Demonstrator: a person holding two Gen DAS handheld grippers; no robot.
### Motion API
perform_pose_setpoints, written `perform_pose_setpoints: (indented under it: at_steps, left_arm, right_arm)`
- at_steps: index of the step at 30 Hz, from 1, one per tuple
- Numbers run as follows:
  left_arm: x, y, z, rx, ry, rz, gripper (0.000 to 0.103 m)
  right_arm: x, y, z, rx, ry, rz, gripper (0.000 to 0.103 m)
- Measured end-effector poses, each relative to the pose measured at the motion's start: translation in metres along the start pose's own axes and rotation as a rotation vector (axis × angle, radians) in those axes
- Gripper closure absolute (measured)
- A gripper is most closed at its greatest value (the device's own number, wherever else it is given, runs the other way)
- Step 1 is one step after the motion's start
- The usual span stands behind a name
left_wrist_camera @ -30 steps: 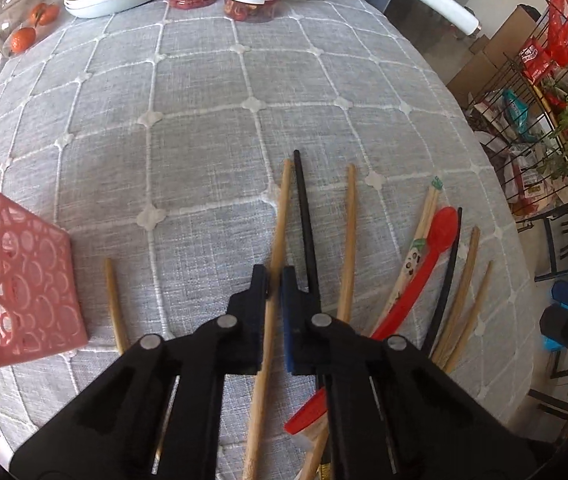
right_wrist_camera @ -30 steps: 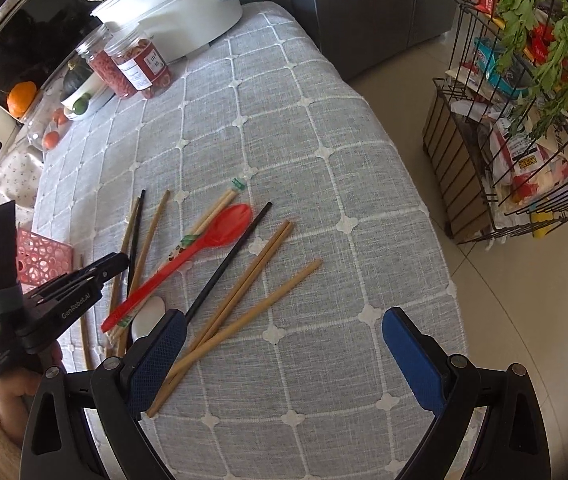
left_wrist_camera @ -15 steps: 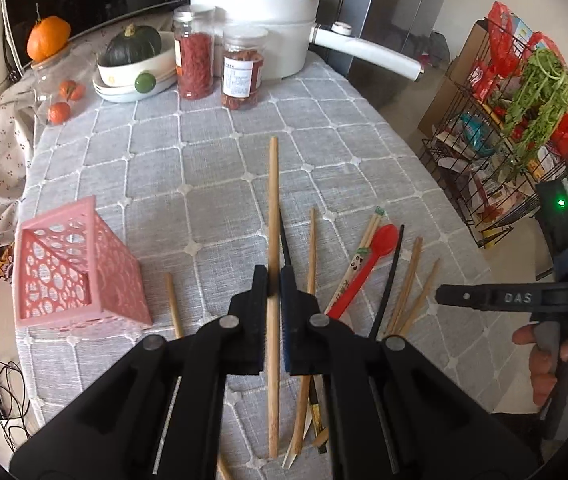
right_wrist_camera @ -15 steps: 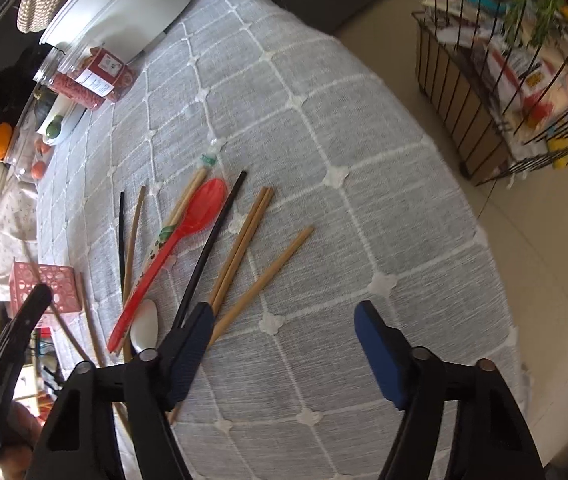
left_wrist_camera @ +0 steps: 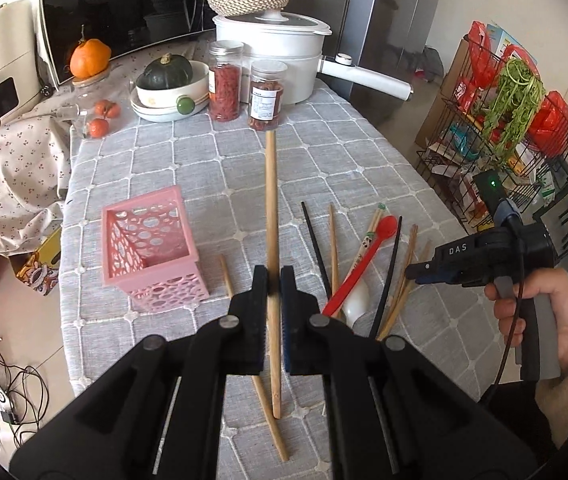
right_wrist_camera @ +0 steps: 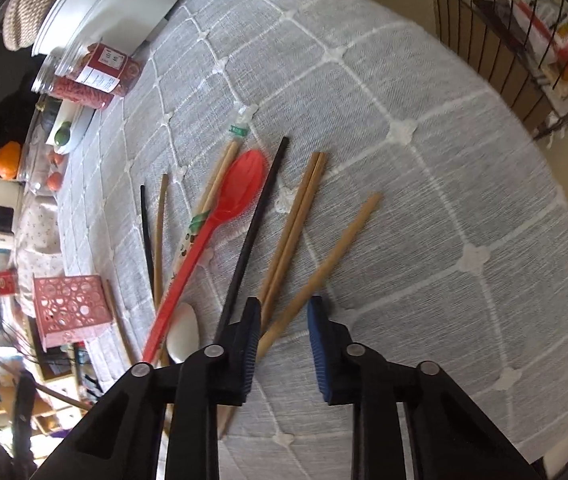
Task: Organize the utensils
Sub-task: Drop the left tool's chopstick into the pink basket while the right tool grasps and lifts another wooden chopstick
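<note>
My left gripper (left_wrist_camera: 272, 280) is shut on a wooden chopstick (left_wrist_camera: 271, 200) and holds it in the air above the grey tablecloth. A pink perforated basket (left_wrist_camera: 188, 258) stands to the left of it, also seen as the pink basket (right_wrist_camera: 70, 304) in the right wrist view. My right gripper (right_wrist_camera: 284, 312) hangs low over a pile of utensils with its jaws closing. One light wooden chopstick (right_wrist_camera: 335, 248) runs between them, with a gap still visible at the pads. Beside it lie a wooden pair (right_wrist_camera: 295, 220), a black chopstick (right_wrist_camera: 252, 232), a red spoon (right_wrist_camera: 220, 220) and a white spoon (right_wrist_camera: 183, 332).
A white pot (left_wrist_camera: 276, 64), two jars (left_wrist_camera: 226, 80) and a bowl with a squash (left_wrist_camera: 168, 84) stand at the table's far end. A loose chopstick (left_wrist_camera: 226, 276) lies by the basket. A wire rack (left_wrist_camera: 523, 140) stands off the right table edge.
My left gripper has risen and tilted up with the wooden chopstick lifted off the cloth. My right gripper has sunk toward the pile and its jaws have narrowed around one wooden chopstick.
</note>
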State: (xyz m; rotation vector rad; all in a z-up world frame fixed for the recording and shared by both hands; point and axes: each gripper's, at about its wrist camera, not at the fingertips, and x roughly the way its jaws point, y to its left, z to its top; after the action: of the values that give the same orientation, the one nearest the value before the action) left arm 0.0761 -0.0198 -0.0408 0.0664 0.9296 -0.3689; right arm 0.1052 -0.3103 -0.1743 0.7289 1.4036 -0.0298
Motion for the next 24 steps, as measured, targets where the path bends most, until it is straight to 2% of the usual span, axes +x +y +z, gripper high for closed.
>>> perform_pose_setpoints:
  at_steps: [4, 8, 15, 19, 24]
  left_arm:
    - [-0.01, 0.009, -0.004, -0.017, -0.013, 0.001, 0.096]
    - [-0.019, 0.016, -0.006, -0.032, -0.031, 0.0, 0.096]
    - [-0.041, 0.023, -0.005, -0.046, -0.089, -0.014, 0.096]
    - [-0.065, 0.024, 0.0, -0.055, -0.172, -0.022, 0.096]
    - [-0.099, 0.033, 0.009, -0.113, -0.321, -0.039, 0.096]
  right_arm:
    - [0.006, 0.001, 0.001, 0.053, -0.012, 0.01, 0.093]
    - [0.006, -0.002, 0.001, 0.091, -0.018, 0.036, 0.094]
    - [-0.023, 0.006, -0.01, 0.019, -0.073, 0.066, 0.095]
    - [-0.048, 0.027, -0.024, -0.071, -0.146, 0.087, 0.096]
    - [-0.082, 0.063, -0.047, -0.231, -0.248, 0.108, 0.096]
